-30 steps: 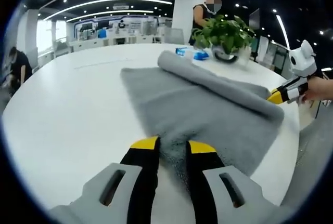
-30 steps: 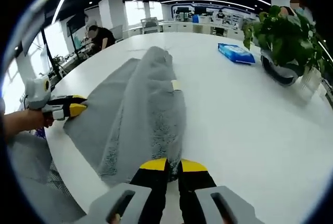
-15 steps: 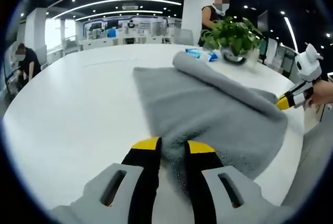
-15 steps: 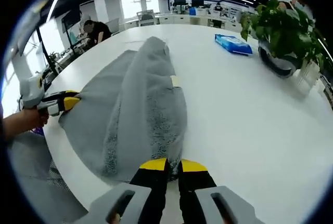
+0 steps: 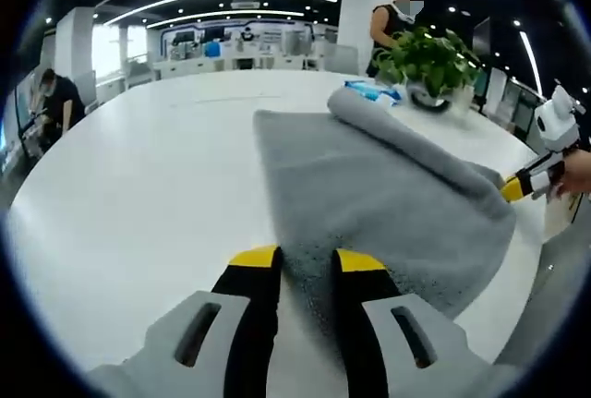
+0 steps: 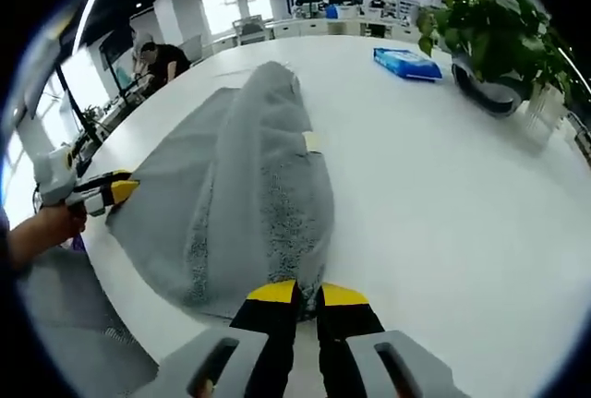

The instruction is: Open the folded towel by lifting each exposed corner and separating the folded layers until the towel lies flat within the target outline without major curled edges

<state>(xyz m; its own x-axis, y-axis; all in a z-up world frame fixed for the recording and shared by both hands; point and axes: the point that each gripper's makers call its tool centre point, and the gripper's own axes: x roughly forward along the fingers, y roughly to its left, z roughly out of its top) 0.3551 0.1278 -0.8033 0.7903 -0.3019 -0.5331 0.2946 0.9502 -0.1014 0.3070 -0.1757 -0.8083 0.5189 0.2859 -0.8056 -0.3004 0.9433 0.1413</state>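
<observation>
Now your left gripper (image 5: 307, 258) and right gripper (image 6: 308, 293) stay clamped on towel (image 5: 369, 195) corners; towel has spread wider across table (image 5: 138, 176), fold ridge remains — keep separating.

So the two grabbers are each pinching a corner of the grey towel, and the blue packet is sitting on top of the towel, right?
Not quite. The blue packet lies on the bare white table, apart from the grey towel, as the right gripper view shows. The left gripper and right gripper do each pinch a corner.

bright ceiling strips | soft shadows | fisheye-warped edges | slight blur
</observation>
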